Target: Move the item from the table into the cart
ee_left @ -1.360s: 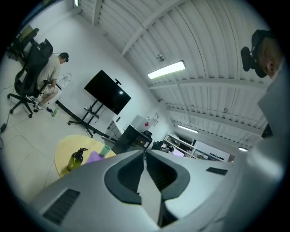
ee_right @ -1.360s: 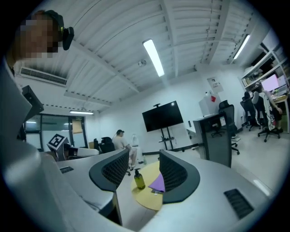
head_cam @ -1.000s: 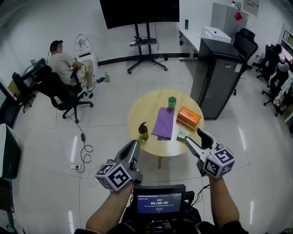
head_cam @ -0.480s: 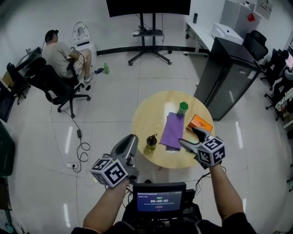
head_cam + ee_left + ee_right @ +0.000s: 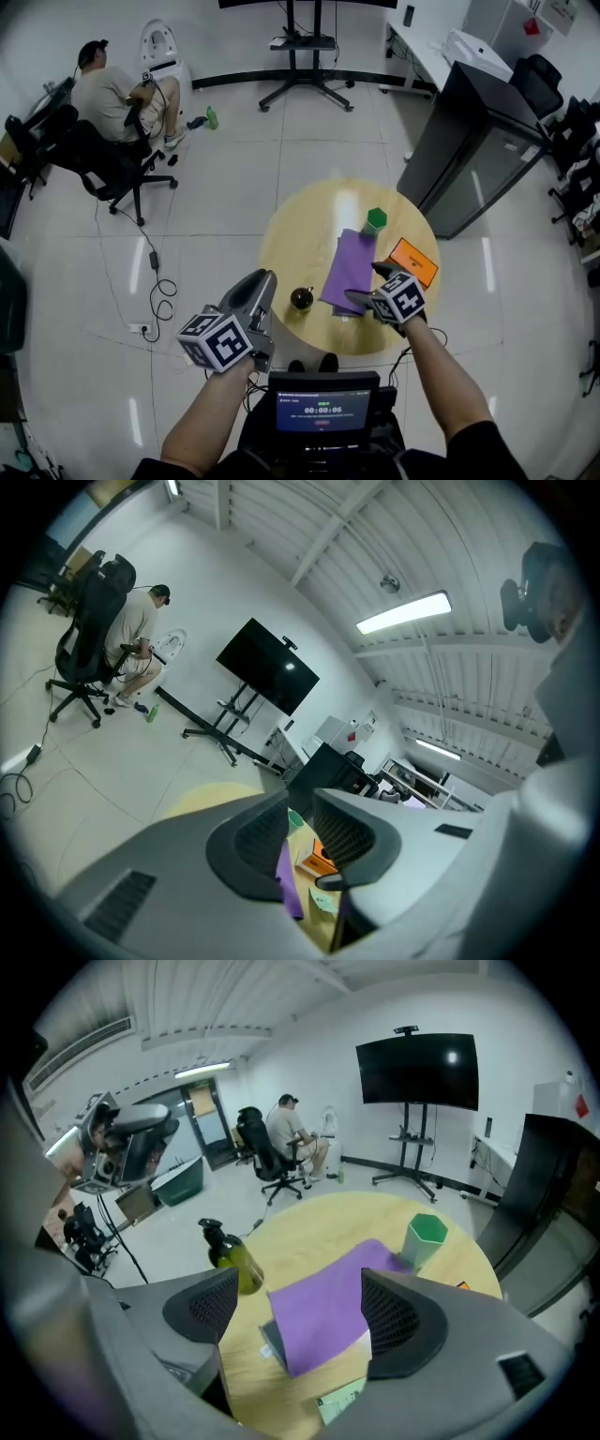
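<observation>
Left tool, right tool newly agape

Round table seen from above
Purple cloth central; green cup far, orange box right, dark bottle left.

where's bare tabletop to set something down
The widest bare patch is the left of the table, bordered by the rim, the purple cloth and the bottle nearer you. A narrower strip runs along the far rim behind the green cup. The right side is crowded: cup, orange box and cloth sit close together.
</observation>
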`<state>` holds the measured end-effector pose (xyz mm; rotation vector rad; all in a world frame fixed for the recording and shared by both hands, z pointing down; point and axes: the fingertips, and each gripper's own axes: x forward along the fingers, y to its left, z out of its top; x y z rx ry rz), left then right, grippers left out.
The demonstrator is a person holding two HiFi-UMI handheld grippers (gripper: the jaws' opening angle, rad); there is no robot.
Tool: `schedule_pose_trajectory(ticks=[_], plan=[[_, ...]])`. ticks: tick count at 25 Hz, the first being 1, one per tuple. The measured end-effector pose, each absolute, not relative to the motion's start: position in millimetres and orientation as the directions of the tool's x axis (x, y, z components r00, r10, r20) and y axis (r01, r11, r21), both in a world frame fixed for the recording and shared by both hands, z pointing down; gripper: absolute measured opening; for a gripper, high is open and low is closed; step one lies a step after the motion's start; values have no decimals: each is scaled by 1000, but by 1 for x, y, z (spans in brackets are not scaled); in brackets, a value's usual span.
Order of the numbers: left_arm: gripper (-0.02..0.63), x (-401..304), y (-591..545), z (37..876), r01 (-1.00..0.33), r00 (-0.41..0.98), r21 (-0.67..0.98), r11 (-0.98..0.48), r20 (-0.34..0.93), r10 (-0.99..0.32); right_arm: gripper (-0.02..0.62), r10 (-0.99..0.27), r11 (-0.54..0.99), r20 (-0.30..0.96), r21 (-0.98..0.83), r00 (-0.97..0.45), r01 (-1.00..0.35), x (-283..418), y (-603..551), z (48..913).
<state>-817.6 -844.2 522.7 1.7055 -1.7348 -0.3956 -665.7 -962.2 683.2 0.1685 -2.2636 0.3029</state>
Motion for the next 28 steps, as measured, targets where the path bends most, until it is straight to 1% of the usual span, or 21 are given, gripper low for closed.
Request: schedule_pose_trajectory(ticks=[5, 8, 9, 11, 18, 23, 28], plan=[[94, -836, -872, 551, -760, 58, 635, 141, 283, -958, 410, 8, 957, 819, -172, -573, -234, -688, -992, 736], [96, -853, -891, 573, -753, 69, 639, 153, 308, -949, 410, 55, 936, 834, -234, -549, -262, -709, -1003, 769], [117, -859, -897, 580, -747, 73, 646, 158, 317, -946, 410, 62, 922, 839, -256, -541, -291, -714, -1007, 780], [117, -869, -911, 593, -731, 84, 662, 164, 326, -942, 410, 54, 901, 850, -267, -524, -341, -723, -1019, 799], [117, -894, -953, 645, -715, 132, 679, 164, 362, -923, 410, 24, 873, 883, -247, -470, -420, -744, -1059, 853], [117, -905, -962, 663, -697, 151, 697, 169, 373, -915, 410, 15, 845, 900, -244, -436, -476, -752, -1069, 877], [117, -908, -974, 669, -688, 164, 705, 171, 380, -910, 410, 0, 840, 912, -223, -411, -494, -753, -1079, 881]])
